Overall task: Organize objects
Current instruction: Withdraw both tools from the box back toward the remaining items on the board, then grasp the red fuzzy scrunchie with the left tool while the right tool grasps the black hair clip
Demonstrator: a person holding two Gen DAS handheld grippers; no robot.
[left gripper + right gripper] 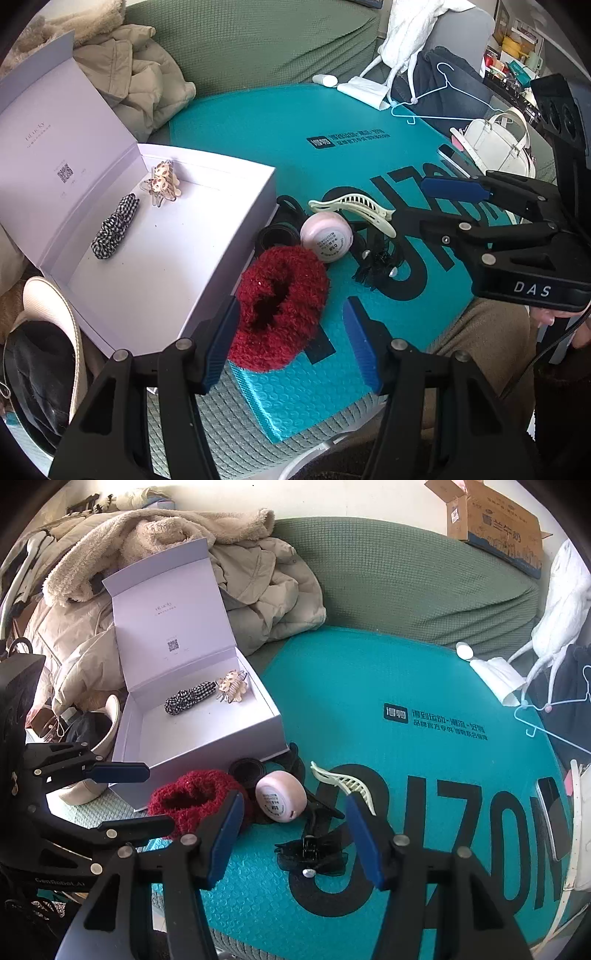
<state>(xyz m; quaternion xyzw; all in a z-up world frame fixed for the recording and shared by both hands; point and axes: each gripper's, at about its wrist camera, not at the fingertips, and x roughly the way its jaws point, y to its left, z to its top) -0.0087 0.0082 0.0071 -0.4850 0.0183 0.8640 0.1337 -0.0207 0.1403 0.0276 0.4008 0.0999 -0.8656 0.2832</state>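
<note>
An open white box (207,258) (207,746) holds a checked scrunchie (114,227) (188,700) and a beige hair clip (162,182) (232,690). On the teal mailer (295,147) (406,686) lie a red fuzzy scrunchie (280,306) (195,801), a pink round case (327,236) (280,799), a cream claw clip (354,212) (347,782), a black bow clip (376,262) (314,853) and a black lid (277,238) (247,770). My left gripper (291,343) is open around the near part of the red scrunchie. My right gripper (295,842) is open just above the black bow clip.
Beige coats (136,81) (258,576) pile on the green sofa (258,40) (406,576) behind the box. A white handbag (498,144), a phone (454,158) (550,819) and a blue hanger (443,99) (532,716) lie at the right. A cap (51,350) sits left of the box.
</note>
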